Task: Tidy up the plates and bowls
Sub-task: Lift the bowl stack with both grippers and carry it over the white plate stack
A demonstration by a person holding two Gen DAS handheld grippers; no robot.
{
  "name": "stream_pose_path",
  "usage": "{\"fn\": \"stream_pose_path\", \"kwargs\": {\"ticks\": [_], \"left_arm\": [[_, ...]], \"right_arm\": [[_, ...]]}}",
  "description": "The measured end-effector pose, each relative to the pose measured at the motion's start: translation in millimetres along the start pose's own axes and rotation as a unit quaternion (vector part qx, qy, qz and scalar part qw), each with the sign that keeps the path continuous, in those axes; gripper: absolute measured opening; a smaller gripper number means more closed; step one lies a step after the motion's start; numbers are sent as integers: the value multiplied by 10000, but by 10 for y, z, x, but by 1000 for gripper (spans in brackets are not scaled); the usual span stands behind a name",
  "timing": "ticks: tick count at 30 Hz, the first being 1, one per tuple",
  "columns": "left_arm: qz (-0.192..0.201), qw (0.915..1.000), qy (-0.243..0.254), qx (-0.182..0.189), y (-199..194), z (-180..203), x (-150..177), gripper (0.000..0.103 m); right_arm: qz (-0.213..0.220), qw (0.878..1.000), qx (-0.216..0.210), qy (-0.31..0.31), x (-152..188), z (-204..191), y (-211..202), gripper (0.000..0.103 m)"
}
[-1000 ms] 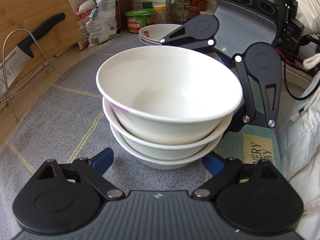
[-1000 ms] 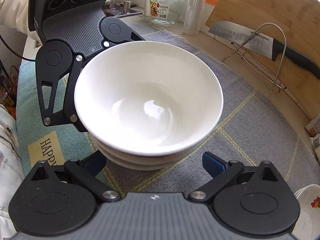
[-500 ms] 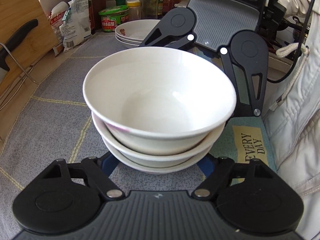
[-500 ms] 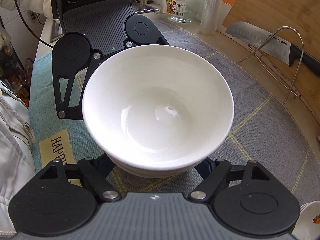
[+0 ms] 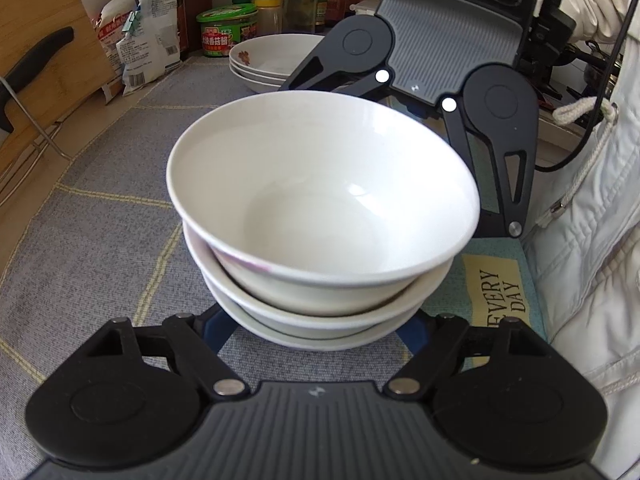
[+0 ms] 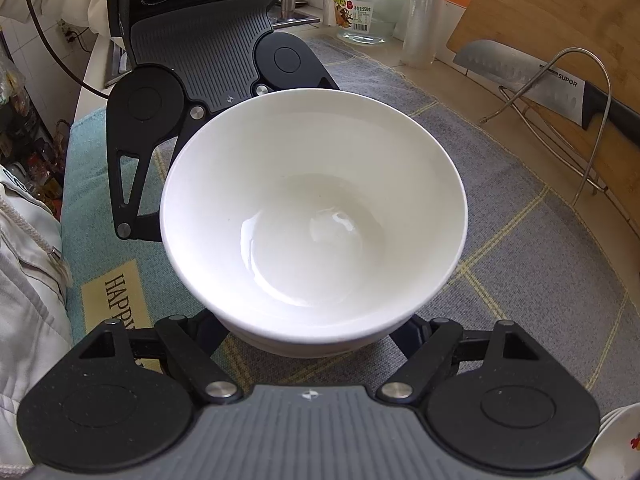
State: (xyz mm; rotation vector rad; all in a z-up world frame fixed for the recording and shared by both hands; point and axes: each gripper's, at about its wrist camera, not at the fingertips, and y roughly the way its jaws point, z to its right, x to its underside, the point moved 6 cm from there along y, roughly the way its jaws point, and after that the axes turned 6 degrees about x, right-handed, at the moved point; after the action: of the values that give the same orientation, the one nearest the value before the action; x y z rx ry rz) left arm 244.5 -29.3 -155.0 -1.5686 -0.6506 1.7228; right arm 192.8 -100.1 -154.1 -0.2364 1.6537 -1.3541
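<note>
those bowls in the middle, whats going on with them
A person is working two handheld grippers on a stack of white bowls that sits on a grey mat. The left gripper and the right gripper face each other from opposite sides, each with its blue fingers spread around the base of the stack. Whether the fingers press on the bowls is hidden by the bowls. A second pile of plates waits further back, near jars and bottles.
</note>
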Motion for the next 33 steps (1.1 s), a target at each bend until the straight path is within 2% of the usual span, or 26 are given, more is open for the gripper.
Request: {"fn": "stream_pose_path", "kwargs": {"ticks": [11,19,33], "left_arm": [[-31,9999,-66,-105,7,65,-74,82],[38,9998,-113,-138,-67,242,-414,82],[126,9995,36,-289,140,312,-996,82]], "right_arm": [[-38,10000,-68,32,27,-17,-60,86],[-43,9999,-70,-60,87,28,-306,86],[59,9998,113,-164,363,417,-744,86]]}}
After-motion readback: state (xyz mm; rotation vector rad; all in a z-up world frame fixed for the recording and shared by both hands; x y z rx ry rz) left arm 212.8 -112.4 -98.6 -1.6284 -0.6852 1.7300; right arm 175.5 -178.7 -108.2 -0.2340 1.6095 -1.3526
